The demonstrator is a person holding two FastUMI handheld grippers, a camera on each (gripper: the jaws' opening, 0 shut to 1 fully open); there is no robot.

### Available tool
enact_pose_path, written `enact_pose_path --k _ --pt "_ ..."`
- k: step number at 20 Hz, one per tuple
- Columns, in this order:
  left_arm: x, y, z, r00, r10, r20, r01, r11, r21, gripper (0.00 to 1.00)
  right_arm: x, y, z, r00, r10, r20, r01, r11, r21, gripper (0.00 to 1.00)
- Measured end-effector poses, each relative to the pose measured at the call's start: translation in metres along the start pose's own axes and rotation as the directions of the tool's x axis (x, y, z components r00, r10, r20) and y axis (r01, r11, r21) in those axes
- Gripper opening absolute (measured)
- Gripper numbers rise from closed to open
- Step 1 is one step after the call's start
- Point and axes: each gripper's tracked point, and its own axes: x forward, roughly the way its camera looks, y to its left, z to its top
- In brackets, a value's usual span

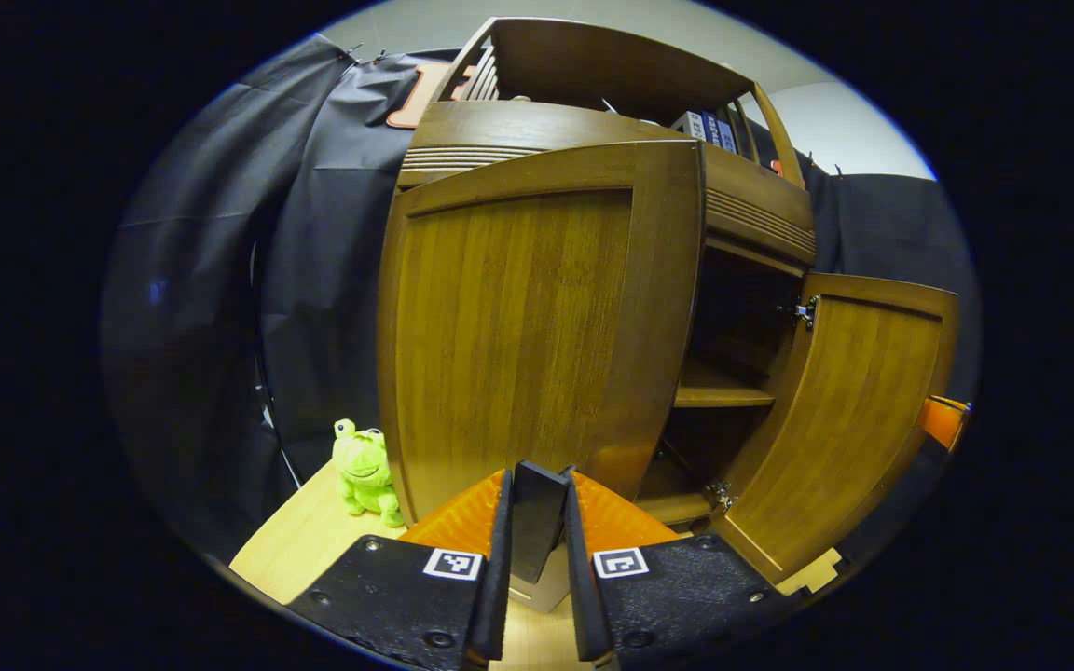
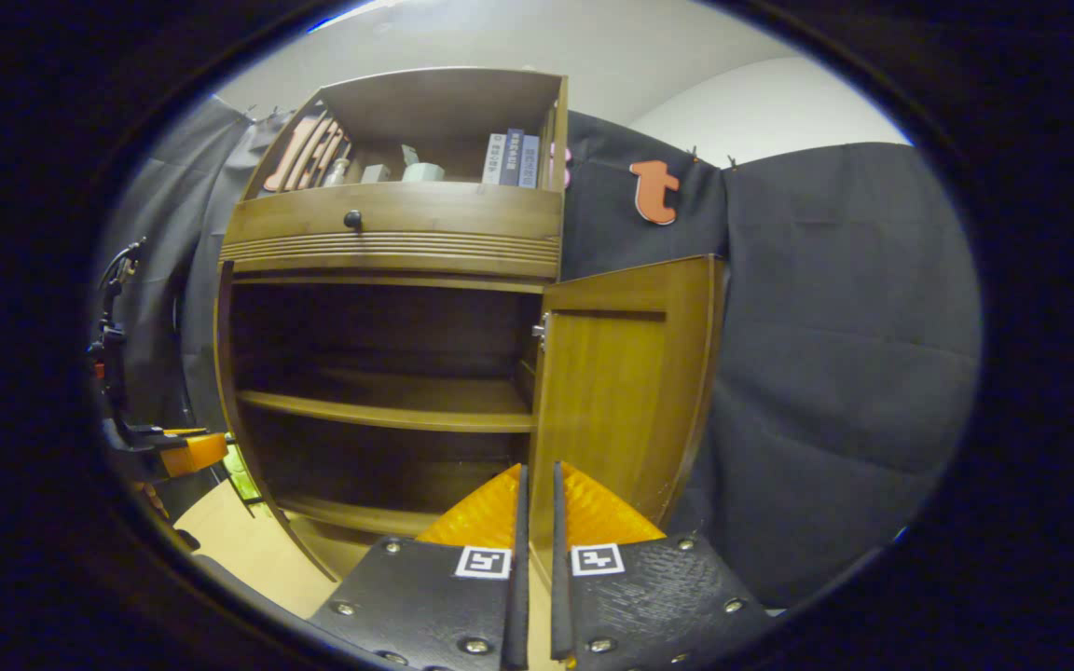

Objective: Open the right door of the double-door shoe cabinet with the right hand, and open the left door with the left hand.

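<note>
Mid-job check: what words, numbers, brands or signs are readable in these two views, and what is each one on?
No text is legible enough to quote.
Books on the cabinet's top shelf: there is printing on the spines, but it is too small and blurred to read.
Marker squares: black-and-white patterns, not words or numbers.
Doors and drawer: plain wood, no writing.

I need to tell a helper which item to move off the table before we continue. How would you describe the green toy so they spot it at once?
Find the wooden shoe cabinet standing on the light table. At its foot, just outside the left door, sits a small frog plush. It is the one bright lime-green soft thing there, upright against brown wood and black cloth.
</note>
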Motion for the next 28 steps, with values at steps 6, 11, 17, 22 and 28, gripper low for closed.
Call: enact_pose_path --k 6,11,17,22,28 --pt "-0.018 0.02 0.0 1.0 0.026 0.002 -0.026 1.0 -0.014 0.24 0.014 0.039 -0.004 0.995 0.098 -0.011 -0.098 0.995 0.008 0.1" --pt "-0.03 0.034 0.001 0.999 0.033 0.002 -0.033 0.999 -0.014 0.21 0.023 0.07 -0.006 0.985 0.17 -0.016 -0.17 0.985 0.014 0.1" --pt "-0.041 0.049 0.0 0.999 0.04 0.009 -0.04 0.999 -0.035 0.21 0.033 0.094 -0.011 0.974 0.223 -0.03 -0.223 0.975 0.015 0.1" --pt "-0.053 0.071 0.003 0.996 0.087 0.017 -0.086 0.996 -0.024 0.21 0.042 0.114 -0.014 0.964 0.263 -0.038 -0.262 0.965 0.022 0.1" --pt "-0.069 0.112 0.007 0.982 0.187 0.027 -0.188 0.982 0.026 0.16 0.046 0.142 -0.016 0.945 0.325 -0.046 -0.323 0.946 0.034 0.1"
